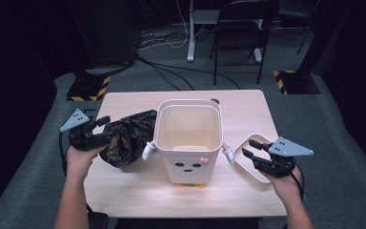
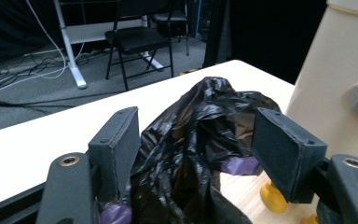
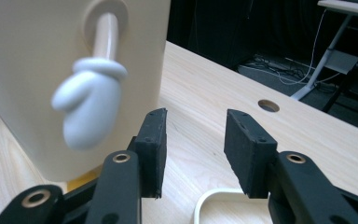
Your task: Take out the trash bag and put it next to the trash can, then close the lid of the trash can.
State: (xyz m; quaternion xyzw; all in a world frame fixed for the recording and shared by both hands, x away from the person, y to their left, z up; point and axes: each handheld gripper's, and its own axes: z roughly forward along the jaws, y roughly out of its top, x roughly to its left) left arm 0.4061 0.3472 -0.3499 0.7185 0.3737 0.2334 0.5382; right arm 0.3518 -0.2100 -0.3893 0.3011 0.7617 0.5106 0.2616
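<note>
Nearest us in the high view are our two forearms, and at their ends the left gripper (image 1: 106, 128) and the right gripper (image 1: 250, 147); between them stands the cream bin (image 1: 188, 143) with its small face and mitten arms, open at the top and unlined. The black bag (image 1: 127, 138) lies crumpled on the table (image 1: 138, 188) at about nine o'clock from the bin, close against its side; in the left gripper view the bag (image 2: 191, 149) bulges up between the spread jaws, brushing the left pad, yet the far pad stands off it, so we judge it not yet pinched. The right gripper's jaws are half spread on nothing, hovering over the white lid (image 1: 249, 162) that lies flat at three o'clock from the bin; its own view shows the lid's rim (image 3: 212, 198) just under the pads and the mitten handle (image 3: 89, 100) at ten o'clock. So our left gripper is by far the nearer to the bag; from it the bin's mouth lies at three o'clock and higher.
</note>
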